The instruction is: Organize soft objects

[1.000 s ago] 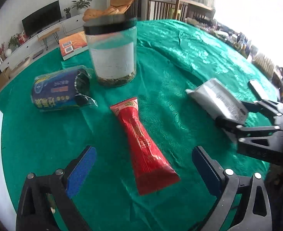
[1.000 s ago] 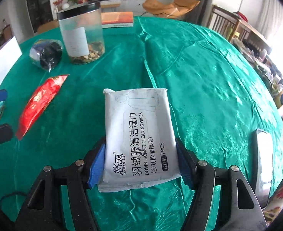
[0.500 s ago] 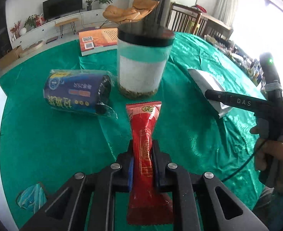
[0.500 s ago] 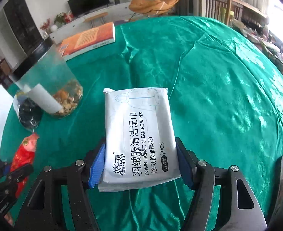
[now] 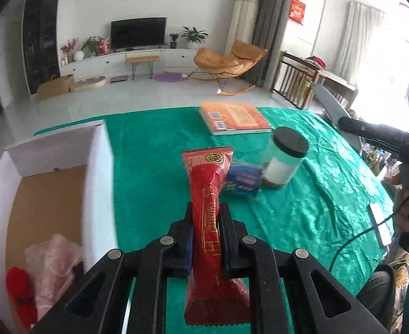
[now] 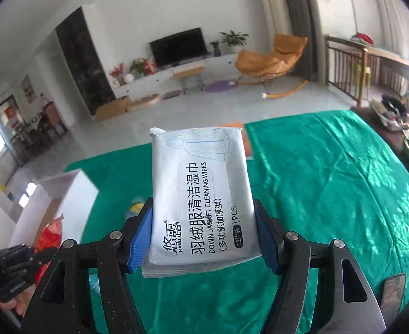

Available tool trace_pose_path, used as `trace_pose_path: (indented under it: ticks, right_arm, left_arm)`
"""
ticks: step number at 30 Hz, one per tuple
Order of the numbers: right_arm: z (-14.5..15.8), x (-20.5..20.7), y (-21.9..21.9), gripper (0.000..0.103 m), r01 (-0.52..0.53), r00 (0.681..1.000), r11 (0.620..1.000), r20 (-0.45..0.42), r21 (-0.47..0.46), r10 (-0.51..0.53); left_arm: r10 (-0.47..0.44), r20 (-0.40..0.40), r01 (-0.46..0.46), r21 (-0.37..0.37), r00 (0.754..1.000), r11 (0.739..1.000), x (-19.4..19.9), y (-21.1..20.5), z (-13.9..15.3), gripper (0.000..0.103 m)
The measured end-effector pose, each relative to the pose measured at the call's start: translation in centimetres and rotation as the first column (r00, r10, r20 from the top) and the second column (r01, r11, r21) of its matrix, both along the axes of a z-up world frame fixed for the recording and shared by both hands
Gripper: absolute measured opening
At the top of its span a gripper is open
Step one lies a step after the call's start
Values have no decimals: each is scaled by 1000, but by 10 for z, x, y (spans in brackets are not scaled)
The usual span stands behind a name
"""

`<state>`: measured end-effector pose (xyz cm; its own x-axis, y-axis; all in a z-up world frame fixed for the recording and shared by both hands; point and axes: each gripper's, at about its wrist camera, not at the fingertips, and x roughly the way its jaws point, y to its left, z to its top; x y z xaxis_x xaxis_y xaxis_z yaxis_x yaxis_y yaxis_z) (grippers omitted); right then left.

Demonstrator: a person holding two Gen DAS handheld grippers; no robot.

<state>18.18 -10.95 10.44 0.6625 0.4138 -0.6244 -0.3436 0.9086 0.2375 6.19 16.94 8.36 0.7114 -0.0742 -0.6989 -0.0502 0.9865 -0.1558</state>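
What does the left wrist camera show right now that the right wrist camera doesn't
Only the left wrist view shows the left gripper shut on the red packet, the black-lidded jar, and the pink bag lying in the white box. Only the right wrist view shows the right gripper shut on the white wipes pack. Both show the green tablecloth, the box, the orange book and the television.

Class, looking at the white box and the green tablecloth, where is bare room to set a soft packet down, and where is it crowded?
Free: the brown floor of the white box behind the plastic bag; the tablecloth between box and orange book. Crowded: round the jar and blue packet, and the box's near corner.
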Motion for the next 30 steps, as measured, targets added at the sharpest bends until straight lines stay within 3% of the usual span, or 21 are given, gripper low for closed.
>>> trace_pose_path:
  ticks: [5, 9, 11, 12, 13, 14, 15, 17, 20, 23, 27, 30]
  right_arm:
    - [11, -58, 109, 69, -238, 971, 970, -19, 47, 239]
    - [11, -112, 207, 69, -442, 892, 892, -55, 99, 448]
    - [8, -133, 249, 69, -513, 848, 848, -75, 135, 525]
    - [4, -142, 268, 71, -539, 828, 828, -85, 155, 555]
    - [1, -149, 284, 74, -562, 808, 808, -92, 176, 582]
    - [-4, -154, 296, 78, -587, 786, 786, -94, 195, 611]
    - [-10, -156, 306, 86, -608, 765, 768, -109, 201, 635]
    - [-20, -157, 311, 86, -623, 750, 760, -136, 183, 648]
    - [-29, -147, 279, 86, -584, 795, 800, -101, 140, 598]
    - [-43, -131, 231, 86, -494, 866, 868, -61, 44, 496]
    - [-86, -104, 155, 86, -272, 962, 948, -38, -164, 270]
    - [-126, -90, 97, 86, -132, 991, 958, -71, -255, 118]
  left_arm:
    - [180, -32, -179, 42, 983, 983, -71, 91, -3, 15]
    - [305, -57, -302, 61, 950, 951, -120, 147, -12, 16]
    - [391, -68, -382, 119, 918, 917, -140, 165, -19, 19]
    - [440, -70, -426, 150, 895, 892, -148, 175, -23, 39]
    - [472, -73, -456, 164, 879, 875, -153, 177, -27, 82]
    - [506, -71, -489, 173, 859, 855, -159, 184, -32, 101]
    - [539, -41, -525, 174, 842, 833, -166, 189, -34, 102]
    - [566, -15, -556, 164, 824, 815, -174, 192, -40, 102]
    - [545, -6, -541, 114, 839, 833, -171, 185, -45, 102]
    - [465, 17, -465, 64, 885, 883, -155, 157, -42, 102]
    - [296, 49, -298, 44, 954, 954, -120, 86, -35, 102]
    - [126, 36, -128, 31, 991, 991, -94, 17, -42, 102]
